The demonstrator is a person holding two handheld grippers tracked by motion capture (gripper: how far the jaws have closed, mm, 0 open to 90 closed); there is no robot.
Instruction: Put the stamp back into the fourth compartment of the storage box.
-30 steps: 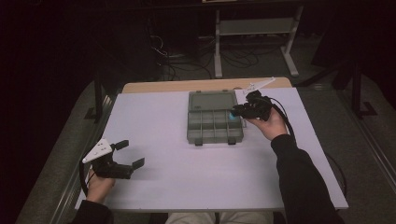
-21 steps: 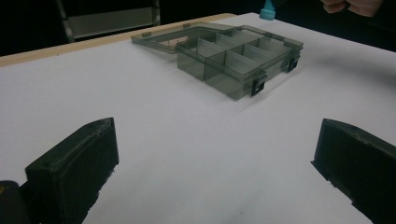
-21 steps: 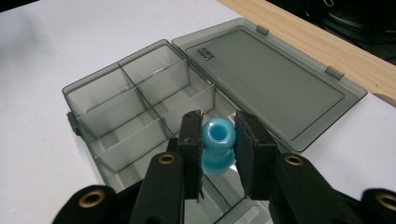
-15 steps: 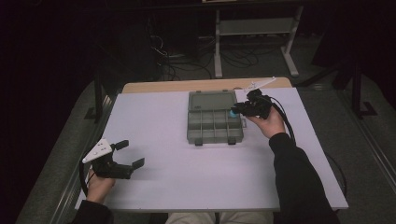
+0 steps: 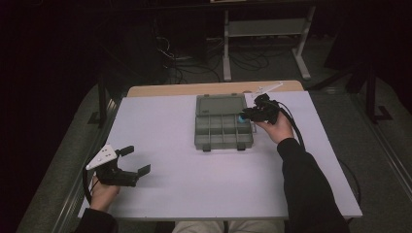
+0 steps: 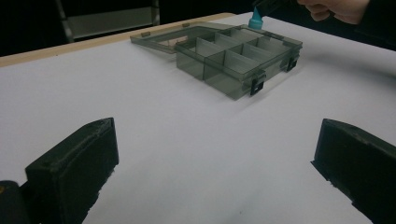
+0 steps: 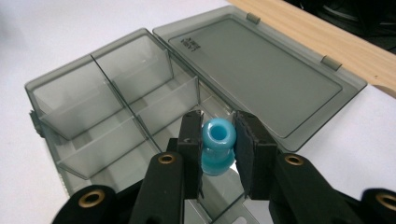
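Right jaws: clamped on the narrow waist of a blue bead (image 7: 217, 145), hole facing up, so the flared ends keep it from slipping out between the pads.
Right gripper (image 5: 248, 114): poised over the right end of the organiser box (image 5: 223, 127), tips angled down toward a compartment; judged to be the lowering step before release.
Blue bead's place: above the box's far right corner, just over the dividers (image 6: 256, 21), not yet resting on the floor of a cell.
Organiser box: lid (image 7: 254, 65) laid flat open behind it, leaving every compartment reachable from above; the ones in view look empty.
Left jaws: spread wide with nothing between them.
Left gripper (image 5: 138, 161): parked low near the front left of the table (image 5: 194, 189), well apart from the box, likely to stay out of the working hand's way.
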